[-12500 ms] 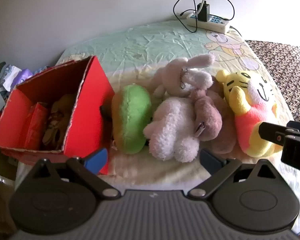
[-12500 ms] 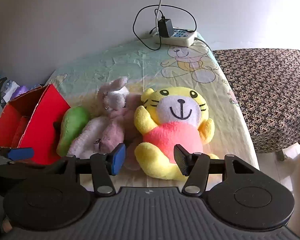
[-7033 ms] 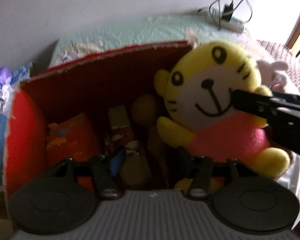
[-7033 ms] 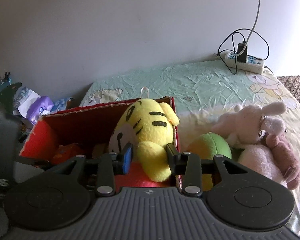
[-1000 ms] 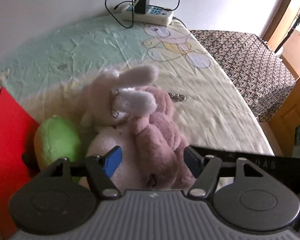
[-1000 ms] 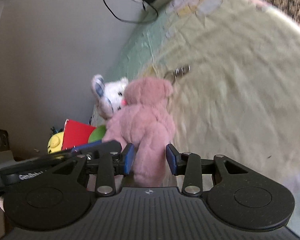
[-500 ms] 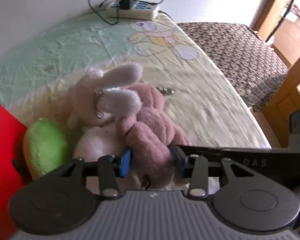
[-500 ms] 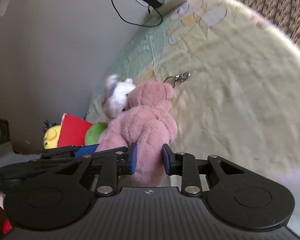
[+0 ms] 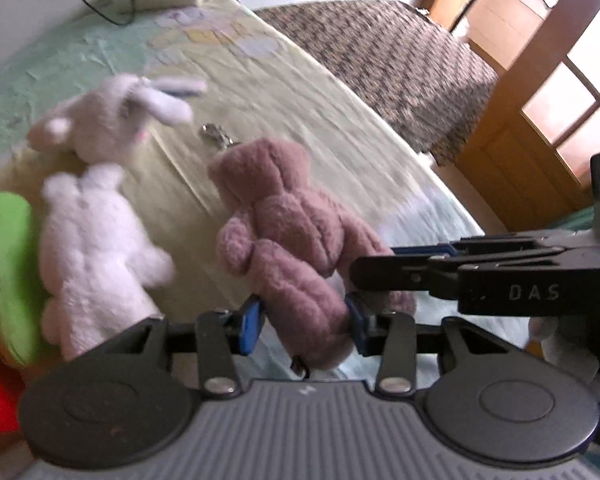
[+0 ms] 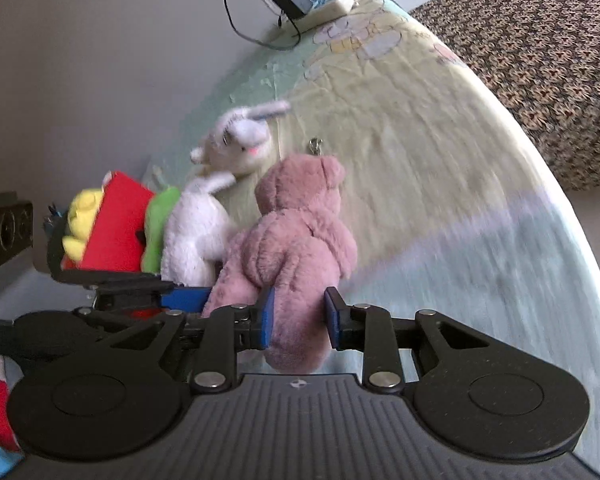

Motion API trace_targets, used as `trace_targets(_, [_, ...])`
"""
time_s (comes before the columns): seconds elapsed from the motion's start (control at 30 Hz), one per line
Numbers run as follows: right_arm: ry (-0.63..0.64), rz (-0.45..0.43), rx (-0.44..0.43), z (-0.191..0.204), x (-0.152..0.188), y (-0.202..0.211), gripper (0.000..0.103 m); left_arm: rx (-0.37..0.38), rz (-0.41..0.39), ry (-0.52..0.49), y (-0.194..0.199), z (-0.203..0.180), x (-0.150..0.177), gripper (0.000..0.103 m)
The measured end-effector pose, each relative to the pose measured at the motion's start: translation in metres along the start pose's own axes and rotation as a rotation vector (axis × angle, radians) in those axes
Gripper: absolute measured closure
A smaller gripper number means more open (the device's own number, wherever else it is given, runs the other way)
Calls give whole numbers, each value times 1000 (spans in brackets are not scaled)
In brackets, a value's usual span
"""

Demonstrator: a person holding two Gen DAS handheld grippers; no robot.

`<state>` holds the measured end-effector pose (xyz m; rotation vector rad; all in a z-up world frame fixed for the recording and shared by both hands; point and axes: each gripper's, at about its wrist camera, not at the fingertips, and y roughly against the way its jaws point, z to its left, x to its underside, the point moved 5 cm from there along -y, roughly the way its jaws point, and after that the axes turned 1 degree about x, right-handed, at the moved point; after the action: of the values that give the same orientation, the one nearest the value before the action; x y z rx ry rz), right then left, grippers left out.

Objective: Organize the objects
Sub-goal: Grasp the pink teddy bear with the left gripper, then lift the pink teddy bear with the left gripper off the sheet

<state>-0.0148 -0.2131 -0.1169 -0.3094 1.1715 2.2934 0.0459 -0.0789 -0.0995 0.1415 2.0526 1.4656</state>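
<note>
A bed (image 9: 332, 104) with a pale cartoon-print sheet is filling both views, a patterned brown cover (image 9: 384, 60) lying beyond the grippers. Ahead and to the left of the grippers, a white plush rabbit (image 9: 96, 216) is lying against a green plush (image 9: 4, 256), with the red box (image 10: 112, 228) just past them. The left gripper (image 9: 302, 322) is pinching one leg of the pink teddy bear (image 9: 288, 224), and the right gripper (image 10: 298, 318) is clamping the other. A small metal clasp (image 9: 216, 136) is trailing beyond the bear's head. To do this well, both hands should probably be travelling together toward the box, lifting enough that the clasp is clearing the sheet.
</note>
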Motion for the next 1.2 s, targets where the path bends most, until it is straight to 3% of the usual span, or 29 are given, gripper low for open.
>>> trace_targets(0.13, [4, 25, -8, 4, 13, 4, 72, 15, 33, -29, -4, -7, 18, 59])
trace_targets(0.23, [-21, -7, -35, 2, 10, 12, 72, 15, 45, -38, -3, -4, 29, 59])
trace_targets(0.33, [-94, -77, -79, -7, -2, 16, 72, -16, 17, -26, 4, 4, 33, 57])
trace_targets(0.47, [-147, -112, -57, -23, -14, 0, 72, -19, -33, -7, 20, 9, 32, 50])
trace_targets(0.6, [-219, -69, -122, -33, -17, -23, 72, -15, -58, -14, 22, 3, 29, 48])
trace_targets(0.67, [-243, -37, -159, -31, -18, -27, 72, -16, -71, -23, 22, 0, 27, 41])
trace_targets(0.73, [-253, -20, -225, -23, -20, -24, 79, -14, -76, -23, 19, -1, 24, 38])
trace_targets(0.93, [-176, 75, -326, 13, -19, -37, 82, 19, -65, -13, 11, 1, 26, 35])
trace_targets(1.03, [-131, 80, -291, 28, -14, -50, 82, 9, -52, 4, 5, 4, 28, 36])
trace_targets(1.13, [-83, -25, -242, 27, -21, -32, 80, -10, -55, 20, 8, 9, 28, 33])
trace_targets(1.2, [-85, -89, -183, 14, -28, -16, 79, -24, -68, 17, 12, 10, 29, 37])
